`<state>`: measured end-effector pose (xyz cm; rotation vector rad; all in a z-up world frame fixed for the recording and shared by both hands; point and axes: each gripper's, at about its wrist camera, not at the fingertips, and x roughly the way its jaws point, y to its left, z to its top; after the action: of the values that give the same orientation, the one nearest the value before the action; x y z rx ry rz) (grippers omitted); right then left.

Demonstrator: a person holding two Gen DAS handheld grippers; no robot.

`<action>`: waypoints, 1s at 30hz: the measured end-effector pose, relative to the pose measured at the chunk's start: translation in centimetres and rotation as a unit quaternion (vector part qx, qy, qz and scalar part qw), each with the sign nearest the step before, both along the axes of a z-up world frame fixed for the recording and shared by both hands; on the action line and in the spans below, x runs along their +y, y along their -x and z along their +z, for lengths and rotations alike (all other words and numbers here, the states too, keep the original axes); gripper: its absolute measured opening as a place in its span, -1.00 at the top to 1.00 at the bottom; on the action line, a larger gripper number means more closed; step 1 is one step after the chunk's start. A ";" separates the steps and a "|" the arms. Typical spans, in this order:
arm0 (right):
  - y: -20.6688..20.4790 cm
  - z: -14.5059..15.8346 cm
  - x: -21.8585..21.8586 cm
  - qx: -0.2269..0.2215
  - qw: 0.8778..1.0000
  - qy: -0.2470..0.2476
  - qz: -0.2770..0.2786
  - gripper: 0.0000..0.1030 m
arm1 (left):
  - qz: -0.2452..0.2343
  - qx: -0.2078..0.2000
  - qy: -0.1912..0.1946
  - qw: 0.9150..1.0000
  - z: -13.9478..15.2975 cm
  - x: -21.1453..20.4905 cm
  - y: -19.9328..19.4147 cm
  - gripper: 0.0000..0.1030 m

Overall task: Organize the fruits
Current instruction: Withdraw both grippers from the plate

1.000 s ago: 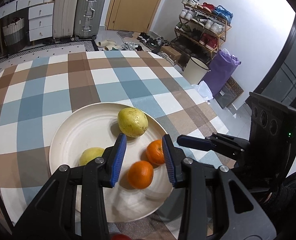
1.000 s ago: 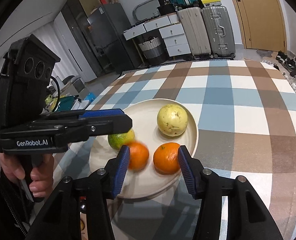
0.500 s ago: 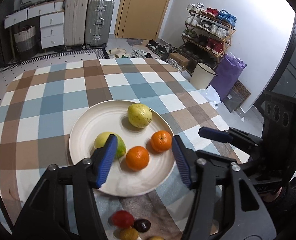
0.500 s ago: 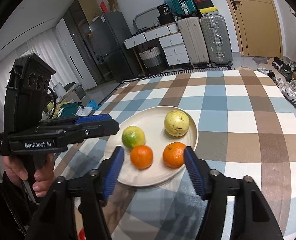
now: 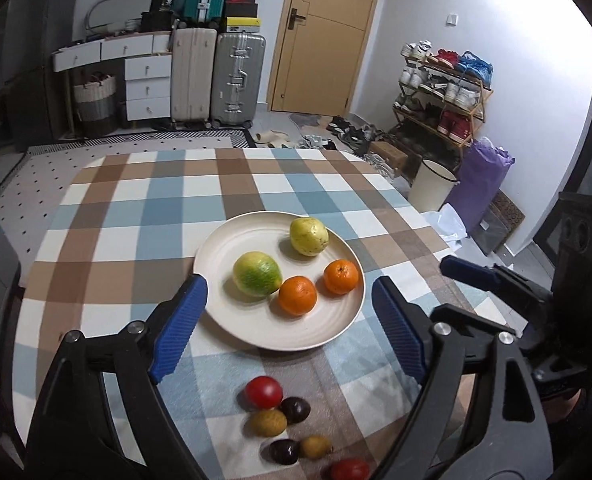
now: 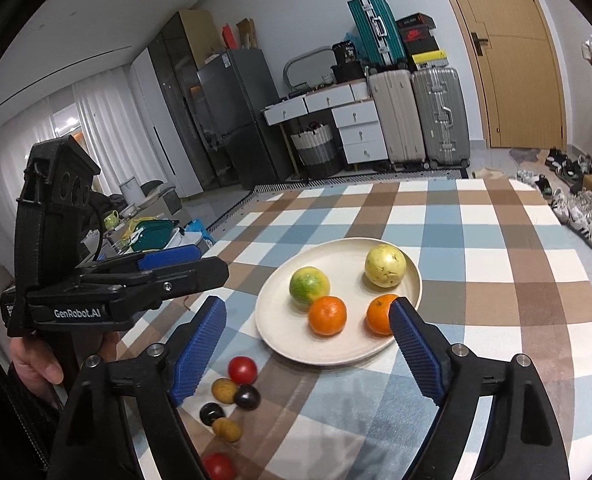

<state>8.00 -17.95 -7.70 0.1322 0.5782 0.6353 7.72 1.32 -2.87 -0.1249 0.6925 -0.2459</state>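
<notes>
A cream plate (image 5: 224, 248) (image 6: 336, 350) on the checked tablecloth holds a yellow pear (image 5: 309, 231) (image 6: 385, 265), a green-yellow citrus (image 5: 257, 273) (image 6: 309, 286) and two oranges (image 5: 297, 295) (image 5: 340, 276) (image 6: 327, 315) (image 6: 380, 314). Small fruits lie in front of the plate: red tomatoes (image 5: 263, 392) (image 6: 243, 369), dark plums (image 5: 295, 409) (image 6: 247, 397) and yellow-brown ones (image 5: 268, 423) (image 6: 224, 390). My left gripper (image 5: 290, 316) is open and empty, above the table short of the plate. My right gripper (image 6: 308, 346) is open and empty, likewise held back from the plate.
The table's far half shows only the checked cloth (image 5: 200, 184). Beyond it stand suitcases (image 5: 236, 76), white drawers (image 5: 148, 84), a door (image 5: 324, 32) and a shoe rack (image 5: 444, 96). A white bin (image 5: 432, 184) stands off the table's right side.
Both grippers have pulled back and up from the plate and opened wider. The orange that sat between the left fingers now lies free on the plate. The small fruits have come into view.
</notes>
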 end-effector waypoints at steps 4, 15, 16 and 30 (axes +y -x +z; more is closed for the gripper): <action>1.6 0.6 0.1 -0.013 1.000 -0.003 -0.002 -0.79 | 0.006 -0.007 0.002 1.000 0.4 0.5 1.8 -0.67; 5.6 1.3 0.7 -0.036 0.999 0.009 0.009 -0.93 | 0.027 -0.029 -0.001 0.999 1.3 1.8 6.8 -0.98; 6.1 1.3 0.8 -0.039 0.999 0.010 0.012 -0.93 | 0.030 -0.030 -0.002 0.999 1.4 2.0 7.2 -0.98; 10.2 -1.0 1.8 -0.033 0.998 0.028 0.046 -0.93 | 0.065 -0.017 -0.009 0.998 -1.3 3.5 10.3 -0.98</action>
<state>-2.19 -16.17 -8.67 0.0318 0.5397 0.7086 -2.58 4.78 -4.15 -0.1485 0.6496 -0.1165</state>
